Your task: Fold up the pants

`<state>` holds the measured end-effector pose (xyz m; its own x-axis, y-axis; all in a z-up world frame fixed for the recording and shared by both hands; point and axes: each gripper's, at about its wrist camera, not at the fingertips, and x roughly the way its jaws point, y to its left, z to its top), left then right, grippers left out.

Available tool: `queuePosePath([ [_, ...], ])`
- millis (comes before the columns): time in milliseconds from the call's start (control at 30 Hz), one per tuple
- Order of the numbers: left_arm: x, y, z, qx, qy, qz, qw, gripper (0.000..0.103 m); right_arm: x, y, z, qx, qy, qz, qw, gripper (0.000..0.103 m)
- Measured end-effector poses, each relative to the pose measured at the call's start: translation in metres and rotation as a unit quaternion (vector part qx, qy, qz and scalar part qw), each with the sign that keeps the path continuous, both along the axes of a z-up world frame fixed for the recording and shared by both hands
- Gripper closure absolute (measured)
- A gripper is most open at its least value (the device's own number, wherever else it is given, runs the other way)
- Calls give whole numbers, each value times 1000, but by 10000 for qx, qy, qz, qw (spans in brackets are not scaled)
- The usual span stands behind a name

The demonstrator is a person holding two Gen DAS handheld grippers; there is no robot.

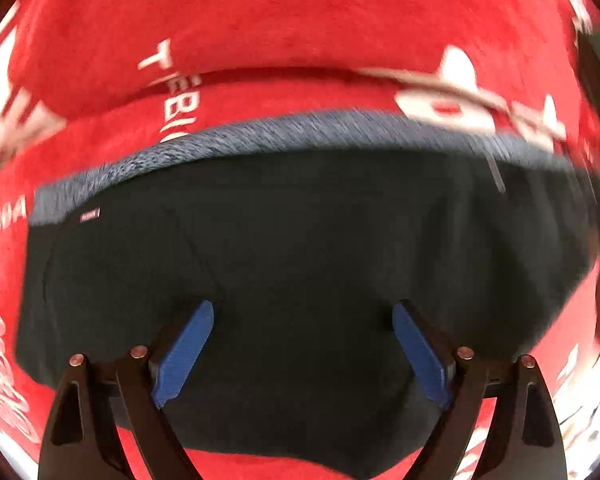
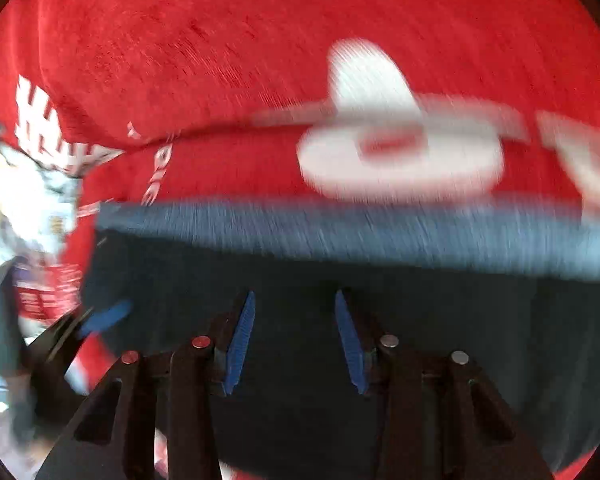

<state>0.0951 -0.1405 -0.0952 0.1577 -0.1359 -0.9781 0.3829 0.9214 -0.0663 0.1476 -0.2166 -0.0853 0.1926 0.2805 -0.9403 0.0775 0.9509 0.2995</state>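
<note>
the red printed cloth fills both views, and the dark pants lie flat on it with the grey waistband at the far edge, so the next pinch is best taken low at an edge and drawn level. the left gripper hangs wide apart and empty over the pants, the right gripper half apart and empty — only the right wrist view shows the other tool's blue pad at the pants' left edge, while only the left shows the small label.

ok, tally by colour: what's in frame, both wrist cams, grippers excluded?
Dark: 1, the pants, grey-blue waistband included
Red: 1, the cloth with white lettering underneath
Total: 2
</note>
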Motion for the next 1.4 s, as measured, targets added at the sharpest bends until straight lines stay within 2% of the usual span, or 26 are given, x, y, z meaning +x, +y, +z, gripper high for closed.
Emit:
queuePosePath([
  [33, -1, -1, 0, -19, -13, 13, 10000, 11, 11, 2, 2, -206, -145, -48, 9997, 58],
  [67, 0, 2, 2, -120, 59, 114, 9998, 11, 23, -2, -1, -342, -40, -177, 9992, 58],
  [133, 11, 8, 7, -444, 222, 415, 9979, 11, 38, -17, -4, -358, 165, -611, 9974, 58],
  [200, 30, 13, 16, -547, 89, 656, 9963, 11, 41, -35, 6, -315, 243, -1040, 9938, 58],
  [233, 42, 13, 20, -552, -19, 722, 9959, 11, 38, -39, 15, -140, 168, -1112, 9936, 58],
  [333, 77, -4, 10, -301, -215, 808, 9960, 11, 25, -31, 32, -9, 114, -748, 9971, 57],
  [433, 103, -13, -16, 109, -297, 1026, 9942, 11, 10, -20, 20, -78, 323, -436, 9985, 55],
  [500, 117, -1, -28, 173, -334, 1192, 9922, 11, 6, -26, 3, -415, 438, -470, 9971, 56],
  [567, 126, 11, -31, 430, -433, 1252, 9902, 11, 1, -41, 2, -262, 206, -621, 9975, 60],
  [633, 132, 29, -32, 545, -423, 1369, 9882, 11, -4, -60, 5, -390, 146, -762, 9962, 63],
  [767, 126, 76, -17, 741, -376, 1621, 9833, 11, -19, -90, 20, -802, 382, -965, 9914, 58],
  [833, 113, 98, -5, 685, -449, 1646, 9830, 11, -36, -95, 32, -488, 420, -982, 9931, 58],
  [933, 88, 126, -2, 874, -487, 1713, 9801, 11, -54, -72, 40, -488, 442, -614, 9959, 56],
  [1067, 58, 154, -5, 745, -346, 1938, 9776, 11, -102, -19, 22, -827, 718, -28, 9940, 52],
  [1133, 50, 162, -7, 721, -322, 1940, 9778, 11, -121, 9, 30, -1242, 466, 427, 9902, 47],
  [1167, 47, 163, -7, 701, -334, 1931, 9781, 11, -128, 19, 34, -1273, 484, 656, 9885, 47],
  [1267, 47, 166, -12, 649, -307, 1891, 9793, 11, -133, 44, 41, -759, 683, 807, 9915, 46],
  [1400, 46, 162, -3, 650, -226, 1874, 9799, 11, -108, 55, 61, -317, 551, 771, 9950, 46],
])
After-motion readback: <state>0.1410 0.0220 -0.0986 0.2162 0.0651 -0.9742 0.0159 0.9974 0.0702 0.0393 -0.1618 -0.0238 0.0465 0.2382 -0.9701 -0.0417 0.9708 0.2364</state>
